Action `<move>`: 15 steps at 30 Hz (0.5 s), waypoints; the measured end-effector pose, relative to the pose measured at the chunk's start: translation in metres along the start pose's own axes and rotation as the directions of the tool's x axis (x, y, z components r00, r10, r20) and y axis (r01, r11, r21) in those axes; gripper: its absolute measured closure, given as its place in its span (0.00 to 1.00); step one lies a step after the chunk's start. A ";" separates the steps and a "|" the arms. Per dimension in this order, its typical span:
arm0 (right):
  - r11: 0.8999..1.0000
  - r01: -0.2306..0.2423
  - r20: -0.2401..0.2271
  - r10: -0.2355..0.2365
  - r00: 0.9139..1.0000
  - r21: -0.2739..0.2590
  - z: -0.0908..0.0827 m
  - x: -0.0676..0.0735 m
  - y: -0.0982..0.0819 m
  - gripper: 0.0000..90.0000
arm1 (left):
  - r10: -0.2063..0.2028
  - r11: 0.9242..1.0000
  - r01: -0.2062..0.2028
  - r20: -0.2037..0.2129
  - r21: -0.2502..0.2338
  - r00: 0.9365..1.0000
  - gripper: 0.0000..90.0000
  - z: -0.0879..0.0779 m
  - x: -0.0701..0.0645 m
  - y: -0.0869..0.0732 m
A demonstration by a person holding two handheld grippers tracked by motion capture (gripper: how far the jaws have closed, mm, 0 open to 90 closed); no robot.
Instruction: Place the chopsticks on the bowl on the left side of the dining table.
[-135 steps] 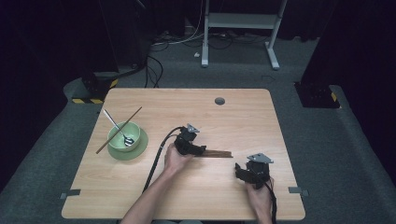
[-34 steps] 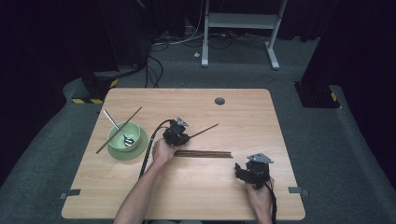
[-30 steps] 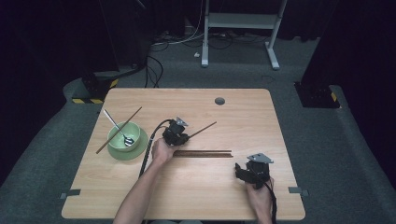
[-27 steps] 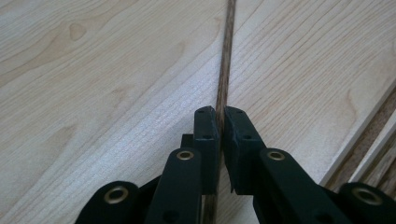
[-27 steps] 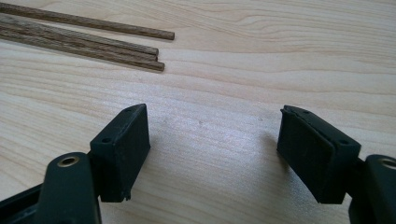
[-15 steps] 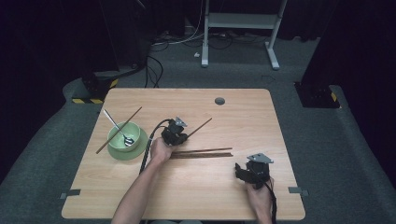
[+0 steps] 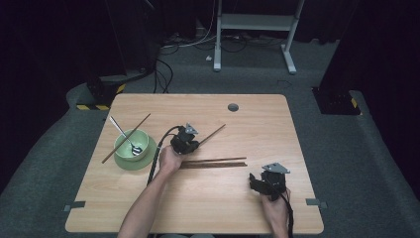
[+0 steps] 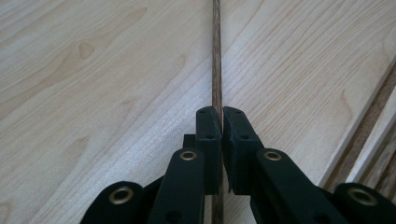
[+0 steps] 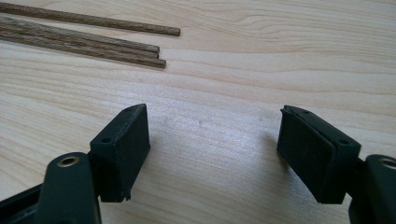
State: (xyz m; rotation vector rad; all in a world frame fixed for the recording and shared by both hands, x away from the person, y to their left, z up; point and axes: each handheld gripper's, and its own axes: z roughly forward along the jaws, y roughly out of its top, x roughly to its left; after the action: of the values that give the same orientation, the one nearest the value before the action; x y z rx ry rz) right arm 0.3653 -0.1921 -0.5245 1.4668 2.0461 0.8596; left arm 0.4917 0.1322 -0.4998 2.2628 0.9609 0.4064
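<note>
My left gripper (image 7: 194,143) sits at the table's middle, shut on a thin brown chopstick (image 7: 214,131) that slants up to the right from it. In the left gripper view the two jaws (image 8: 221,112) pinch that chopstick (image 8: 216,70) just above the wood. Three more chopsticks (image 7: 213,162) lie side by side on the table right below the left hand. My right gripper (image 7: 260,179) rests near the front right, open and holding nothing. Its own view shows the wide gap between the jaws (image 9: 212,135), with the chopstick ends (image 9: 93,44) ahead on the left.
A green bowl (image 7: 124,157) with a metal spoon (image 7: 124,135) stands at the left of the table (image 7: 297,129). Another chopstick (image 7: 113,151) leans across its rim. A round cable hole (image 7: 233,107) is near the far edge. Cables and a stand's legs lie on the floor behind.
Since the oldest frame my left gripper has left the chopstick pile, moved up and left, and carries one chopstick. Over the last second it hardly shifted. The right gripper kept still.
</note>
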 end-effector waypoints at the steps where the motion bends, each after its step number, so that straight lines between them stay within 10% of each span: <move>1: 1.000 0.000 0.000 0.000 1.000 0.000 0.000 0.000 0.000 0.27 | -0.004 1.000 0.004 0.000 -0.002 1.000 0.95 -0.001 0.000 0.000; 15: 1.000 0.000 0.000 0.000 1.000 0.000 0.000 0.000 0.000 0.27 | -0.024 0.999 0.025 0.021 -0.021 0.999 0.95 -0.018 0.000 0.002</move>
State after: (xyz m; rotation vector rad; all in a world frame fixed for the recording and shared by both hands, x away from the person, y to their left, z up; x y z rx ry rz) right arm 0.3653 -0.1921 -0.5245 1.4671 2.0459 0.8595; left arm 0.4839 0.1395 -0.4849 2.2302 0.9686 0.3803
